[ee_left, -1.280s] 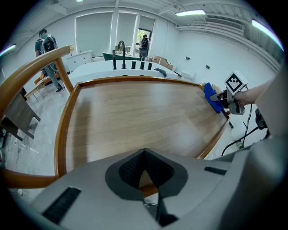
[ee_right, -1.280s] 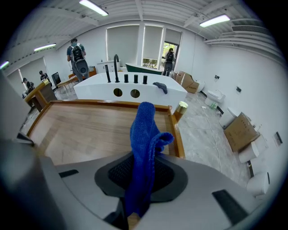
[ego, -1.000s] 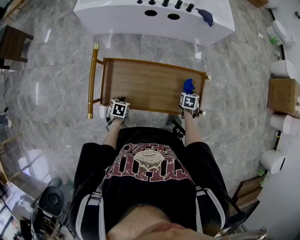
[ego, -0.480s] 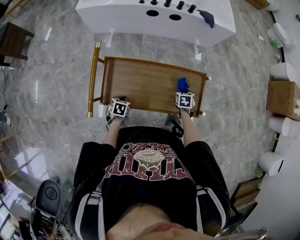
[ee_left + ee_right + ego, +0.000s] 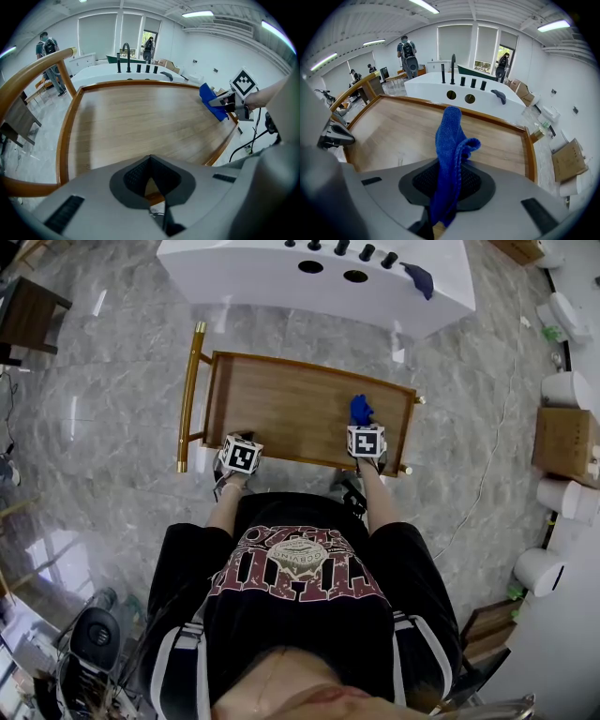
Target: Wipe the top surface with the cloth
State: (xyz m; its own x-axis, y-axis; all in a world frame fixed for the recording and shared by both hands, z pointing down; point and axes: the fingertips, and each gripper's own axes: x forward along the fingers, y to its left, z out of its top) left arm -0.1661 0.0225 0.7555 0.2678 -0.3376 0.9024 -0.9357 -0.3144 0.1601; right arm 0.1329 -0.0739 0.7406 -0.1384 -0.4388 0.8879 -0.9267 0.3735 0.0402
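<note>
A wooden tray-like top [image 5: 291, 404] with a raised rim caps a cart in front of me. A blue cloth [image 5: 360, 410] stands bunched over the top's near right part, and my right gripper [image 5: 365, 430] is shut on it. In the right gripper view the cloth [image 5: 449, 136] rises from between the jaws and hides the tips. My left gripper [image 5: 238, 448] rests at the near left rim, shut and holding nothing. The left gripper view has the top [image 5: 140, 124] ahead, with the cloth [image 5: 212, 103] and the right gripper at its right.
A gold handle bar [image 5: 188, 395] runs along the cart's left end. Beyond the cart stands a white counter [image 5: 281, 277] with black faucets, two round holes and a dark cloth [image 5: 419, 277]. Cardboard boxes [image 5: 562, 442] and white fixtures line the right. People stand far back [image 5: 408, 51].
My right gripper has slid a little to the left along the top's near side, carrying the blue cloth. The left gripper has stayed at the near left rim.
</note>
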